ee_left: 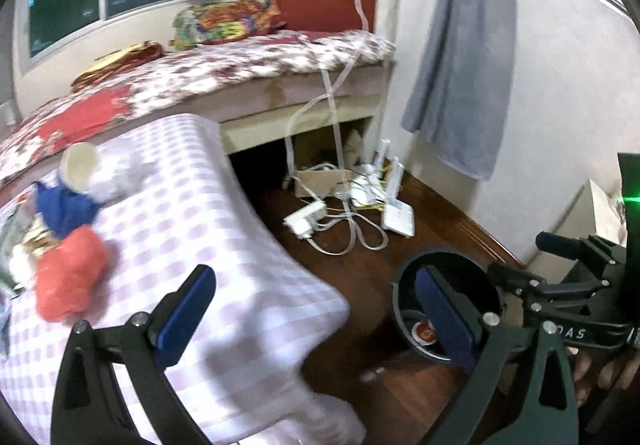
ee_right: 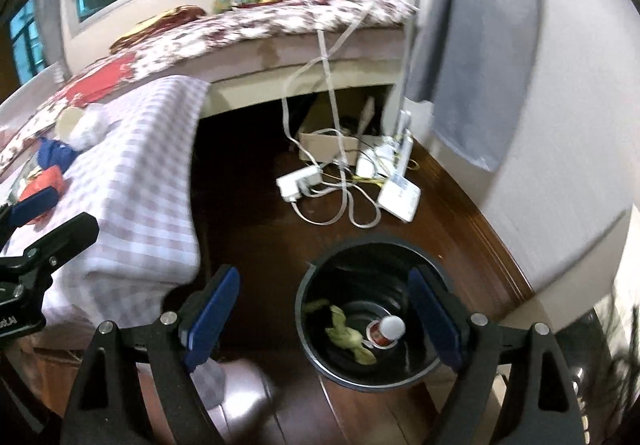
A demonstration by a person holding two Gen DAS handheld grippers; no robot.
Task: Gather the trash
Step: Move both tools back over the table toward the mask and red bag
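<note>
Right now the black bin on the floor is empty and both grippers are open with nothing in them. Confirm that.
Not quite. The black bin is not empty: the right wrist view shows a small red-and-white bottle and a yellow-green scrap in it. The rest holds: the left gripper and right gripper are open with nothing in them.

Both tilt downward with nothing between their blue pads: the left gripper (ee_left: pixel 316 315) spread wide, the right gripper (ee_right: pixel 324 319) parted too, fingers (ee_left: pixel 600 367) curled beneath its frame.
</note>
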